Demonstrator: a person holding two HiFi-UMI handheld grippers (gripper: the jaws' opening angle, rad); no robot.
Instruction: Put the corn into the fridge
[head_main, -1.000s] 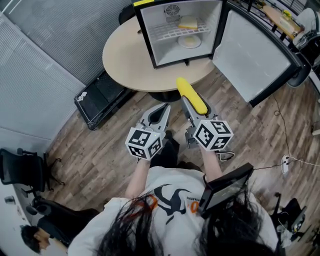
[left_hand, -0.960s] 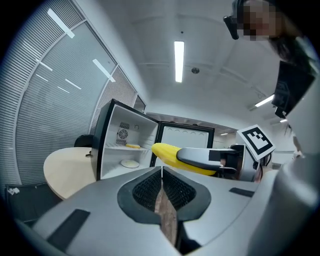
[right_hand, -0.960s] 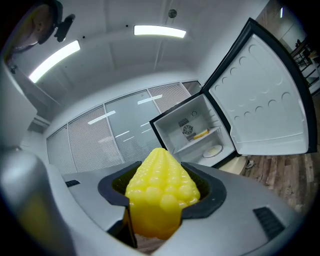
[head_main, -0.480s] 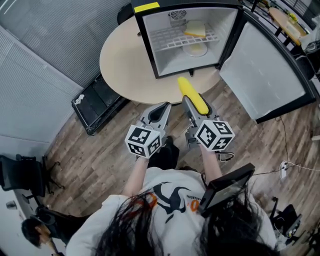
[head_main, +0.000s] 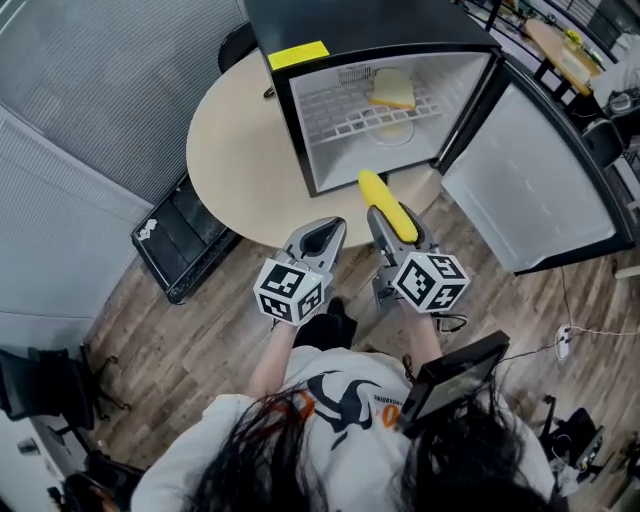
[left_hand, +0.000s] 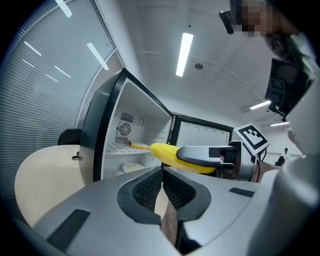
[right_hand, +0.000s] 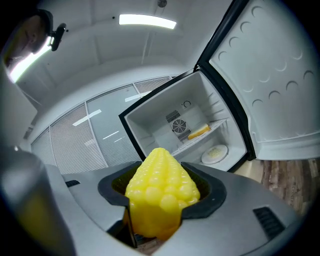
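A yellow corn cob (head_main: 386, 205) sticks forward out of my right gripper (head_main: 393, 228), whose jaws are shut on it; its tip (right_hand: 161, 192) fills the right gripper view. The small black fridge (head_main: 370, 30) stands on the round table (head_main: 230, 160) with its door (head_main: 530, 180) swung open to the right. The corn's tip hangs at the table's near edge, just in front of the fridge opening (right_hand: 192, 132). My left gripper (head_main: 322, 240) rides beside it, shut and empty (left_hand: 162, 175). The corn (left_hand: 170, 155) also shows in the left gripper view.
Inside the fridge a yellow slice (head_main: 392, 90) lies on the wire shelf (head_main: 350, 115) and a white plate (head_main: 397, 132) sits on the floor below. A black case (head_main: 180, 240) lies on the wood floor left of the table. A grey blind wall runs along the left.
Both grippers have moved forward towards the fridge, the corn's tip now reaching the table's near edge. The fridge looks larger and closer in the head view.
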